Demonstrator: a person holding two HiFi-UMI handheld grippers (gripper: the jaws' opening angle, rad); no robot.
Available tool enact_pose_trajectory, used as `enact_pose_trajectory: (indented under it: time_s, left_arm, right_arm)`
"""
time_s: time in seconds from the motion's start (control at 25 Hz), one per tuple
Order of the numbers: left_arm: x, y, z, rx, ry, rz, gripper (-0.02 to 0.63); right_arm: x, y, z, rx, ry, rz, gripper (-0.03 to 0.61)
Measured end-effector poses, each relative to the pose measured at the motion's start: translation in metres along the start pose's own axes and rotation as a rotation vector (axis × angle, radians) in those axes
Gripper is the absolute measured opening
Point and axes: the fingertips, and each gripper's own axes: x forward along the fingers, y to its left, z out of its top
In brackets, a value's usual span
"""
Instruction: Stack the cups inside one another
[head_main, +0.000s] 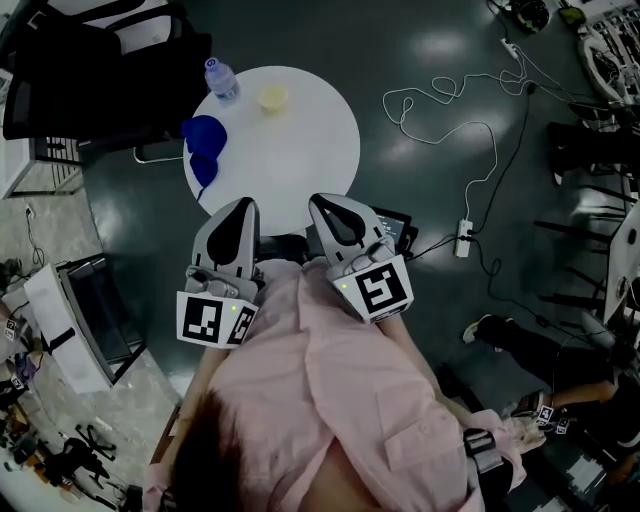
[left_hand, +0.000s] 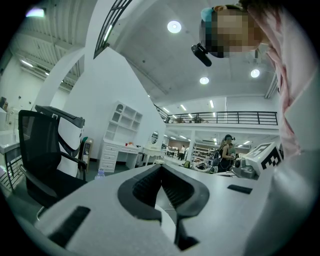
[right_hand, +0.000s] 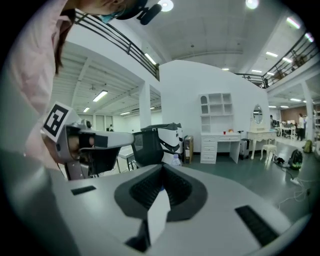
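Observation:
Blue cups (head_main: 205, 140) sit at the left edge of a round white table (head_main: 300, 150), and a pale yellow cup (head_main: 272, 97) stands near its far side. Both grippers are held close to the person's body, short of the table's near edge. My left gripper (head_main: 238, 205) (left_hand: 161, 167) has its jaws pressed together with nothing between them. My right gripper (head_main: 322, 200) (right_hand: 162, 171) is shut and empty too, tilted slightly down. The cups themselves do not show in either gripper view.
A water bottle (head_main: 221, 78) stands at the table's far left. A black office chair (head_main: 100, 80) stands beyond the table on the left. A power strip (head_main: 463, 238) and cables lie on the floor to the right. White cabinets (head_main: 50, 320) are at the left.

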Motion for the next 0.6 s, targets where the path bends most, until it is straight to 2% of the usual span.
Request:
enact_pose_trajectory:
  time_s: [0.16, 0.6]
  left_arm:
    - [-0.001, 0.0, -0.001, 0.008, 0.014, 0.0, 0.017]
    - [-0.001, -0.005, -0.007, 0.02, 0.041, -0.001, 0.017]
  right_arm:
    - [0.003, 0.016, 0.003, -0.071, 0.02, 0.037, 0.031]
    - [0.003, 0.017, -0.001, -0.051, 0.027, 0.046, 0.031]
